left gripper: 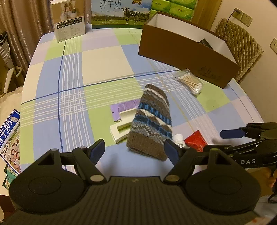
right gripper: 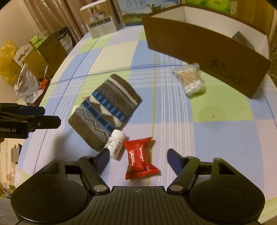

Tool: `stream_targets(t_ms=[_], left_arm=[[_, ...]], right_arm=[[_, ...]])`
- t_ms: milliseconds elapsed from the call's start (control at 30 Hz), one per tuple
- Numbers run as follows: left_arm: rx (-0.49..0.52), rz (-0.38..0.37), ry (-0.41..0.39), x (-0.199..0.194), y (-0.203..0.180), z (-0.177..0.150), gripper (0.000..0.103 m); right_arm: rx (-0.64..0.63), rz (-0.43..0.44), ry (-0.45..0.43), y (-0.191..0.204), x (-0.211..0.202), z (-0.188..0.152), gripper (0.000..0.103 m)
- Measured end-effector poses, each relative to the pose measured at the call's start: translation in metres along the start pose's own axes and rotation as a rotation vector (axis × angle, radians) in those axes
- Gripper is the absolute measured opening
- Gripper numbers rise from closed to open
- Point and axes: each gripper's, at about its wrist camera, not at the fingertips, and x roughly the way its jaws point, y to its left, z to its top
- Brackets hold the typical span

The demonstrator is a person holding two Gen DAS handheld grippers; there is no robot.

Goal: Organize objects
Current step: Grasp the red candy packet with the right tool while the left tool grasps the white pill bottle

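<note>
A brown knitted pouch [left gripper: 151,121] [right gripper: 105,110] with blue and white bands lies on the checked tablecloth, partly over a cream plastic holder [left gripper: 121,128] and a purple card [left gripper: 123,107]. My left gripper [left gripper: 135,150] is open just short of the pouch's near end. A small white bottle [right gripper: 116,145] [left gripper: 178,139] and a red snack packet [right gripper: 140,159] [left gripper: 195,141] lie beside the pouch. My right gripper [right gripper: 138,159] is open, with the red packet between its fingers, untouched. A bag of cotton swabs [right gripper: 190,81] [left gripper: 189,81] rests near the brown open box [left gripper: 187,52] [right gripper: 199,50].
A milk carton [left gripper: 121,13], a product box [left gripper: 69,20] and green tissue packs [left gripper: 173,7] stand along the table's far edge. A padded chair back [left gripper: 238,45] is behind the brown box. Boxes and bags [right gripper: 34,57] crowd the floor left of the table.
</note>
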Motion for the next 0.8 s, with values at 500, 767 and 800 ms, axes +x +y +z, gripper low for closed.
stream_targets(t_ms=[500, 767, 800], left_arm=[[-0.001, -0.017, 0.018, 0.013, -0.004, -0.003, 0.071], [0.041, -0.07, 0.032, 0.025, -0.027, -0.001, 0.065], [0.05, -0.083, 0.032, 0.027, -0.031, -0.001, 0.064]], right_arm=[[-0.047, -0.02, 0.081, -0.004, 0.041, -0.005, 0.03], [-0.006, -0.046, 0.058, -0.021, 0.028, -0.005, 0.025], [0.003, -0.049, 0.057, -0.024, 0.026, -0.005, 0.025]])
